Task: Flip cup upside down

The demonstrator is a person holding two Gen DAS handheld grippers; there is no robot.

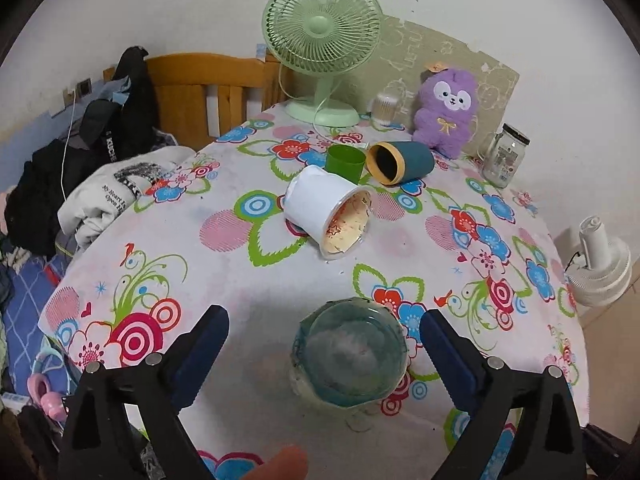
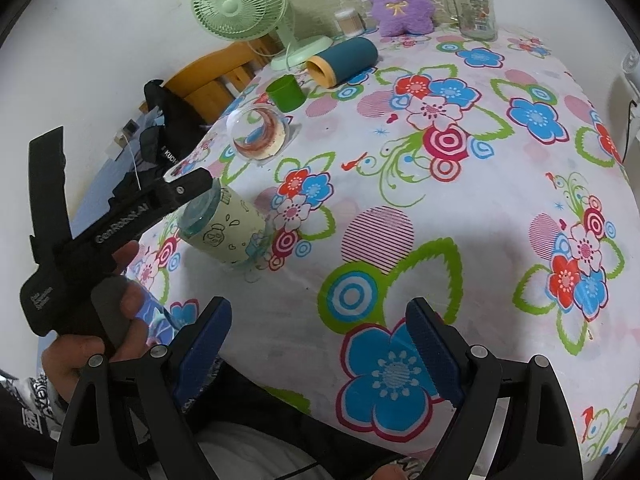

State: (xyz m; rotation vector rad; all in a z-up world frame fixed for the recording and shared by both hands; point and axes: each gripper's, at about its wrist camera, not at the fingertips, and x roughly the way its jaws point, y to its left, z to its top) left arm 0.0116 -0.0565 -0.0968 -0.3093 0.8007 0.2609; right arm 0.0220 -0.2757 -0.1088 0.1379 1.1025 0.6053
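Cup (image 1: 350, 354) mouth hidden against tablecloth (image 1: 240, 280)

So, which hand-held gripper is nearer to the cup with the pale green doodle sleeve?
Left. The left hand-held gripper is open right over that cup, one finger on each side. The right hand-held gripper is open too, over bare tablecloth to the cup's right.

Round table (image 1: 224, 240) with a loud flowery cloth. On it: glass cup (image 1: 350, 356) upside down, white tub (image 1: 326, 210) and blue cup (image 1: 402, 162) tipped over, green cup (image 1: 345, 162), fan (image 1: 322, 46), plush toy (image 1: 447, 110), jar (image 1: 505, 156).
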